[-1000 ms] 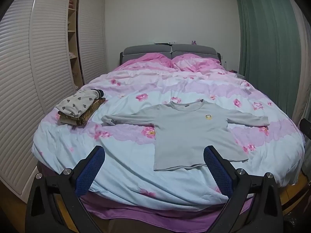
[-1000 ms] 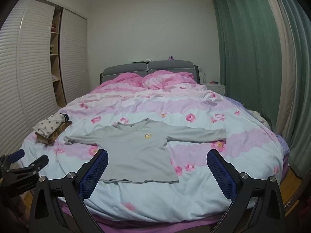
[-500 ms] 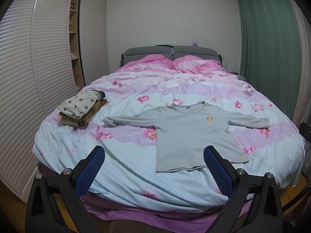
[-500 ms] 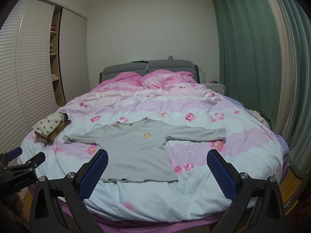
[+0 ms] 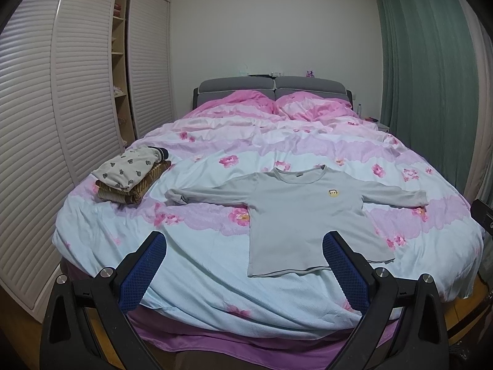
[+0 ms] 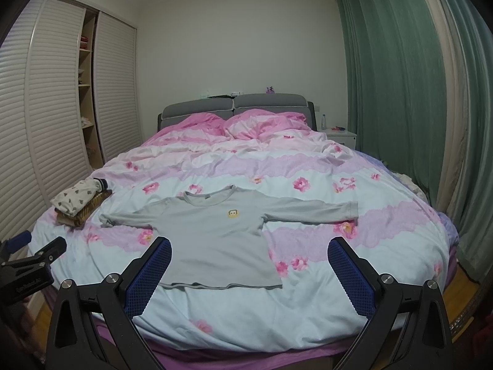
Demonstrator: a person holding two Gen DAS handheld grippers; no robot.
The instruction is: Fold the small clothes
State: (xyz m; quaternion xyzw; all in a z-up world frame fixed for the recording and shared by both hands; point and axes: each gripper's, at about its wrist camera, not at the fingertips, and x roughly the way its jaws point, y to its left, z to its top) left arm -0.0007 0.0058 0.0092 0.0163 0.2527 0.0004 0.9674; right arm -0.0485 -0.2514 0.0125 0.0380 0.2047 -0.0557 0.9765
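Left gripper [image 5: 245, 262]: jaws spread wide, holding nothing, raised off the foot of the bed [image 5: 200, 283]. Right gripper [image 6: 249, 265]: likewise spread and empty. The grey long-sleeved shirt [image 5: 303, 215] lies flat, front up, sleeves out to both sides, on the quilt ahead of both grippers; its hem is nearest them, and neither gripper touches it. A stack of folded clothes [image 5: 131, 177] sits ahead and to the left of the left gripper, apart from the shirt's sleeve.
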